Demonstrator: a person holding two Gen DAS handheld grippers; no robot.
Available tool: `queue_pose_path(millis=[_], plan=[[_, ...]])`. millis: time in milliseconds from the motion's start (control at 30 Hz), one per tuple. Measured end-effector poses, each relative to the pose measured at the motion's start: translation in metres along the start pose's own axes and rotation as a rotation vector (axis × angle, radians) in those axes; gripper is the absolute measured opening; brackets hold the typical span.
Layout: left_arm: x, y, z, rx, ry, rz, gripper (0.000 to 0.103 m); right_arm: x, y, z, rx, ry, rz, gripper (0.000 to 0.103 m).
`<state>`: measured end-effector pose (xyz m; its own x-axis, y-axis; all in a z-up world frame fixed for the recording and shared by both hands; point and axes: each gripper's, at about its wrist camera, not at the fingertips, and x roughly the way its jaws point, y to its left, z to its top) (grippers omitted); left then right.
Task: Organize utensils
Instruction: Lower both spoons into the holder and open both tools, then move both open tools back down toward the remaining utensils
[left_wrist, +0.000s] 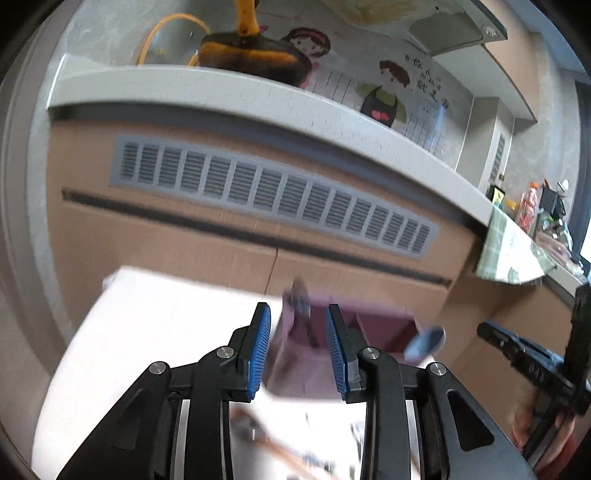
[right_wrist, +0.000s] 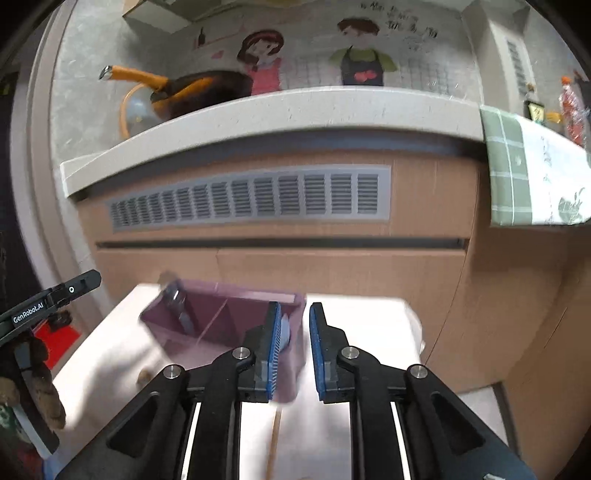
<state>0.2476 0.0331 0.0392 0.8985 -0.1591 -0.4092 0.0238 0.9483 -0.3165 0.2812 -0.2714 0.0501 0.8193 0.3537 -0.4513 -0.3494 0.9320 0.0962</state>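
Observation:
A purple utensil holder (right_wrist: 221, 325) with compartments stands on a white table (right_wrist: 110, 354); a metal utensil (right_wrist: 175, 301) leans in its left compartment. My right gripper (right_wrist: 293, 347) is open just above the holder's right corner, with a pale blue utensil (right_wrist: 285, 332) by its left finger, held or not I cannot tell. In the left wrist view the holder (left_wrist: 295, 354) sits between the fingers of my open left gripper (left_wrist: 297, 350), and a spoon bowl (left_wrist: 424, 341) shows at its right. A wooden-handled utensil (left_wrist: 280, 450) lies on the table below.
A brown cabinet front with a grey vent (right_wrist: 251, 199) rises behind the table under a white countertop (right_wrist: 258, 110). A dark pan with an orange handle (right_wrist: 192, 88) sits on it. A green checked cloth (right_wrist: 535, 166) hangs at the right.

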Motion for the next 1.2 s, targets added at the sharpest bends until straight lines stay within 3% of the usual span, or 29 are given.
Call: queue_pose_path(millis=[100,267,433,533,633,800,1033,1200], plan=[[-0.019,0.005,-0.02,0.003,0.055,-0.004,0.032,-0.005,0.0,-0.018,-0.005,0.078,0.022,0.015],[-0.039,0.015,-0.059,0.021,0.166,0.003,0.032,0.015,0.015,-0.072,-0.105,0.304,-0.012,0.015],[-0.04,0.028,-0.094,0.043,0.299,0.021,0.032,0.029,0.034,-0.108,-0.172,0.413,-0.042,0.015],[-0.042,0.035,-0.11,0.043,0.349,0.032,0.032,0.025,0.048,-0.116,-0.192,0.426,0.014,0.015],[-0.044,0.039,-0.12,0.035,0.378,0.036,0.032,0.018,0.071,-0.12,-0.224,0.431,0.145,0.015],[-0.045,0.025,-0.132,0.053,0.449,-0.03,0.032,0.005,0.11,-0.13,-0.281,0.461,0.324,0.015],[-0.047,0.008,-0.143,0.093,0.488,-0.056,0.032,0.022,0.127,-0.112,-0.328,0.379,0.248,0.015],[-0.05,0.017,-0.136,0.063,0.461,-0.042,0.032,0.07,0.129,-0.099,-0.362,0.442,0.274,0.015]])
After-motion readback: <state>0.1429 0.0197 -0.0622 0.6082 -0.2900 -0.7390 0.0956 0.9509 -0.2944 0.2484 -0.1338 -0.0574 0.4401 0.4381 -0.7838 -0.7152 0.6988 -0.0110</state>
